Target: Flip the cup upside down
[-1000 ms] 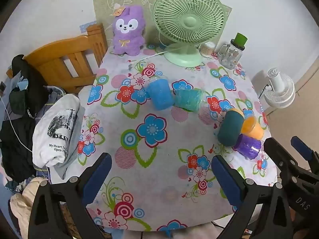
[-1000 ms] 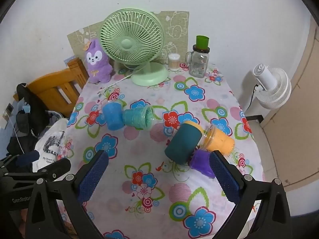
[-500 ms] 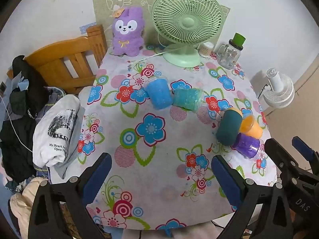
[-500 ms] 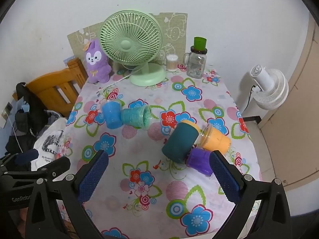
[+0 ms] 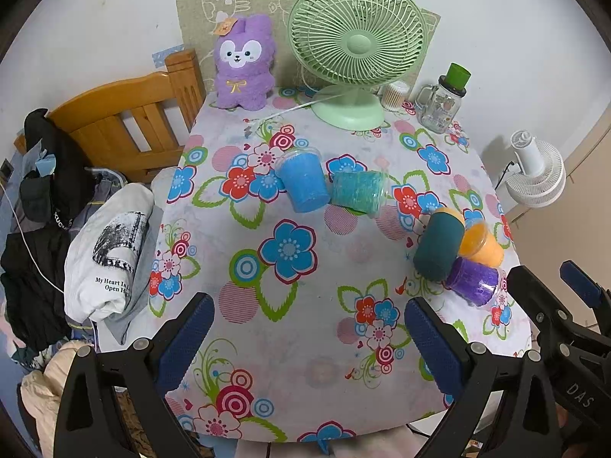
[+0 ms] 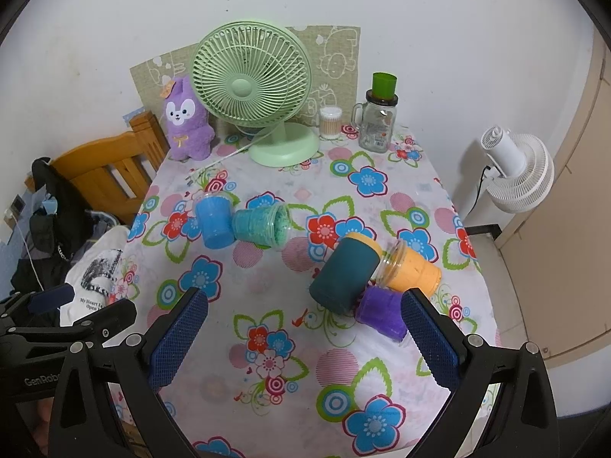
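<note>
Several cups lie on their sides on the flowered tablecloth [image 5: 298, 366]: a blue cup [image 5: 303, 185], a teal cup [image 5: 359, 191], a dark green cup [image 5: 437, 248], an orange cup [image 5: 479, 243] and a purple cup [image 5: 473, 280]. They also show in the right wrist view: blue cup [image 6: 212, 221], teal cup [image 6: 263, 225], dark green cup [image 6: 345, 274], orange cup [image 6: 410, 269], purple cup [image 6: 380, 311]. My left gripper [image 5: 305, 337] is open and empty above the table's near edge. My right gripper [image 6: 303, 339] is open and empty, near the dark green and purple cups.
A green table fan [image 5: 357, 49], a purple plush toy [image 5: 244, 63], a glass mug jar [image 5: 443, 101] and a small cotton-swab tub [image 5: 393, 95] stand along the back wall. A wooden chair [image 5: 130, 122] and piled clothes [image 5: 76, 236] are at the left, a white floor fan [image 5: 536, 173] at the right.
Both grippers have drawn back and risen slightly, so the table looks a little farther away. The cups have not moved. Both grippers stay open.
</note>
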A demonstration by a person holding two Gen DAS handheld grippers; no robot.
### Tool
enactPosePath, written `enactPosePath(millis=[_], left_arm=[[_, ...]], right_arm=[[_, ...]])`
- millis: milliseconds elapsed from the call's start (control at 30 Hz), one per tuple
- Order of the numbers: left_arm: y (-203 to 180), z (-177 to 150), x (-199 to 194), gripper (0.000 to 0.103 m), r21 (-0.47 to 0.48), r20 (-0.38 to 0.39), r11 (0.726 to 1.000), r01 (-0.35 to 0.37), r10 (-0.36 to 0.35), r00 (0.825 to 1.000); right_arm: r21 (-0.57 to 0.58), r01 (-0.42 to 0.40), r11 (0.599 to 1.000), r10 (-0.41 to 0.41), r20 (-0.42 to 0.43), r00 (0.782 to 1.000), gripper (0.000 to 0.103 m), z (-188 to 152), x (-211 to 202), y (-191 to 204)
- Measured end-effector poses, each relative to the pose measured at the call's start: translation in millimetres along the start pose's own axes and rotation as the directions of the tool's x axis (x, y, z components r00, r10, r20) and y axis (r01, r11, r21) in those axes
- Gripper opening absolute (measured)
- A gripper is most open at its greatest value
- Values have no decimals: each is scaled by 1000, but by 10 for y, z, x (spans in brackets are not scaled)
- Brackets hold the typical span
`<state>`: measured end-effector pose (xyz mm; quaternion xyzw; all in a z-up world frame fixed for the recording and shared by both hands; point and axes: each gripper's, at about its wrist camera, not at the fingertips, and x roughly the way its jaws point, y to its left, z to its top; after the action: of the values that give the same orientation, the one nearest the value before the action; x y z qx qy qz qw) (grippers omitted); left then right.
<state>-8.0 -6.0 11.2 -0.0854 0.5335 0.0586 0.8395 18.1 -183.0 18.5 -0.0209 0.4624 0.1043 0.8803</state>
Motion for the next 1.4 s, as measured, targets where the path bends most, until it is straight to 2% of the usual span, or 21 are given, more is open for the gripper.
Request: enactPosePath(millis=[500,967,1167,1400], left_arm=[[-20,27,30,101,-6,-8,1000,-11,11,1000],[-177,178,185,101,-88,-1,994,-62,62,998],[-170,268,257,101,-108,-25,990,-85,83,996],[-103,428,459,101,-109,-42,990,-84,80,996]], right_arm=[[-15,-14,1000,14,-21,1000,102,99,129,-80],[-69,-67,995,65,-33,997,102,321,289,-199],[-80,-88,993,84,-49,995,102,417,387,-195],[-83,-74,994,69,-58,996,102,541,581,-135]])
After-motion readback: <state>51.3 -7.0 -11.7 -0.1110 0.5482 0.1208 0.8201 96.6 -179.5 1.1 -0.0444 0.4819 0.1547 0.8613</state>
